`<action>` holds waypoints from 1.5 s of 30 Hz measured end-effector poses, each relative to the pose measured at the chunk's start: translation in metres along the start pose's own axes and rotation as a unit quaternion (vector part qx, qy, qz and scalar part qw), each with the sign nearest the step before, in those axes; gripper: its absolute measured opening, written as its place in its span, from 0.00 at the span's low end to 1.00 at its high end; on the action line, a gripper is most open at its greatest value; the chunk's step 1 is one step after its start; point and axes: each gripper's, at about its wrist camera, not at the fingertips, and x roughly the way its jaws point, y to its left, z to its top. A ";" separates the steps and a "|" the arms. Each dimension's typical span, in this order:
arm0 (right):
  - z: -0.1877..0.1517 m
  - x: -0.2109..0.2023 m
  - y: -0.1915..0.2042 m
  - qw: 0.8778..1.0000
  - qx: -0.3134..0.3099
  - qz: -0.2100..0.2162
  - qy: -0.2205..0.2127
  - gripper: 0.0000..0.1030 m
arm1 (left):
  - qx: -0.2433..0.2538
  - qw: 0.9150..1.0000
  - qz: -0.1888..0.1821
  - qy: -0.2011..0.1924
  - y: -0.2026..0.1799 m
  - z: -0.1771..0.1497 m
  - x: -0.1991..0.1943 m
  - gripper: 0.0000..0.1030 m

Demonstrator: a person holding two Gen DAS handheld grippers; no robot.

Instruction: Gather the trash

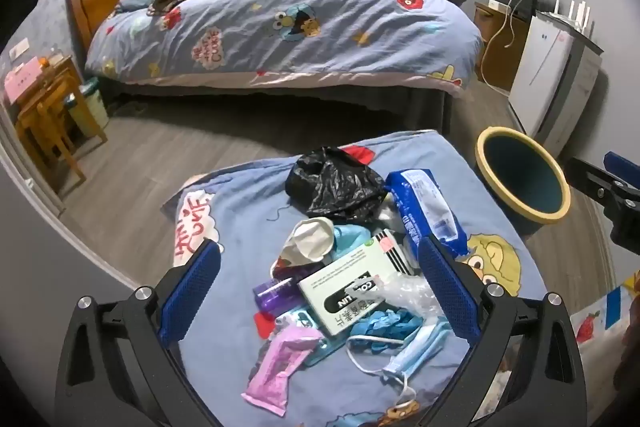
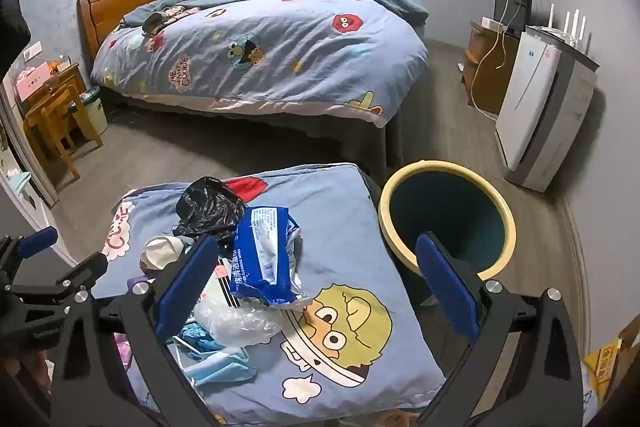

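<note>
Room: we see a bedroom with grey floor, blue walls and a large bed [image 1: 280,27] under a cartoon quilt.
Left claw [image 1: 320,287]: we hold it released, spread wide above the trash pile, gripping nothing.
Right claw [image 2: 318,283]: released too, empty, between the pile and the bin.
Trash: we find a white box [image 1: 348,287], blue wipes pack [image 2: 264,251], black bag [image 1: 336,183], face mask [image 1: 416,347] and pink wrapper [image 1: 276,367] heaped on the quilted surface [image 2: 352,211].
Bin [image 2: 448,219]: yellow-rimmed, on the floor just beside the surface.
Beyond: a white appliance [image 2: 536,115] stands against the wall.
</note>
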 end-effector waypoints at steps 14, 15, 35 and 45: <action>0.000 0.000 0.000 1.000 0.003 0.002 -0.002 0.95 | 0.003 1.000 0.003 0.000 0.000 0.000 0.000 0.95; 0.000 -0.001 0.000 1.000 0.003 0.002 -0.002 0.95 | 0.003 1.000 0.003 0.000 0.000 0.000 0.000 0.95; 0.001 -0.001 0.000 1.000 0.001 0.001 0.000 0.95 | 0.004 1.000 0.004 -0.001 0.000 0.000 0.000 0.95; 0.001 -0.001 0.000 1.000 0.001 0.002 0.000 0.95 | 0.004 1.000 0.004 0.000 0.000 0.000 0.000 0.95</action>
